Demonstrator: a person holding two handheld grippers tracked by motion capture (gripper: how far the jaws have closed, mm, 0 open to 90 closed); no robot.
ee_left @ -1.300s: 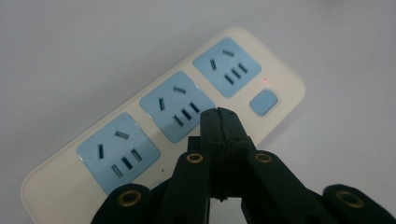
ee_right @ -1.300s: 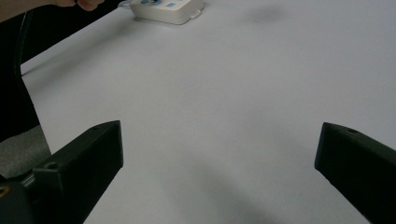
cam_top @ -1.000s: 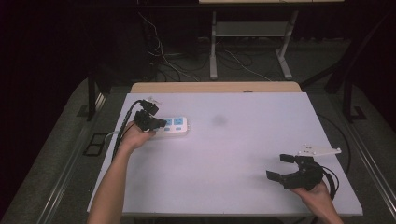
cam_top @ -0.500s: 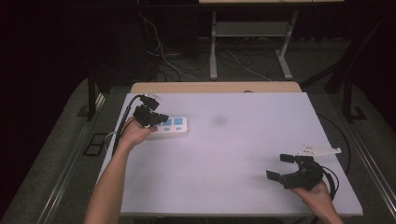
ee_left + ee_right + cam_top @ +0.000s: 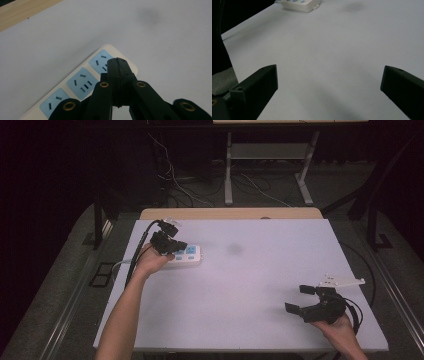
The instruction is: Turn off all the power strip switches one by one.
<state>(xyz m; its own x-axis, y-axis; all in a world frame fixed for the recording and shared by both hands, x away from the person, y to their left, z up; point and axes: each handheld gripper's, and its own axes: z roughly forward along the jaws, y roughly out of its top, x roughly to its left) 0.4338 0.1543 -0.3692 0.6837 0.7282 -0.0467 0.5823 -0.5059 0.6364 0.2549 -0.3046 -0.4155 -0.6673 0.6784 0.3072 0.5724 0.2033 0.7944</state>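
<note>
One wide white desk [image 5: 240, 320] carries everything, with a strip of bare wood [image 5: 230, 213] along its far edge. Landmark for the rest is the power strip [image 5: 186, 256], a cream bar with pale blue socket panels, which lies flat near the desk's far left corner; a faint dark smudge [image 5: 234, 249] marks the surface just to the right of it. The left tool [image 5: 176, 246] sits over the left part of the power strip, held by the person's left hand [image 5: 150, 262]; in the left gripper view its two black jaws are pressed together with no gap, their tips [image 5: 117, 62] over the end socket of the power strip [image 5: 82, 82], and whether they touch it cannot be told. The right tool [image 5: 300, 299] is well apart from the power strip, by the desk's near right corner, in the right hand [image 5: 336, 324], its jaws spread wide with nothing between them.
</note>
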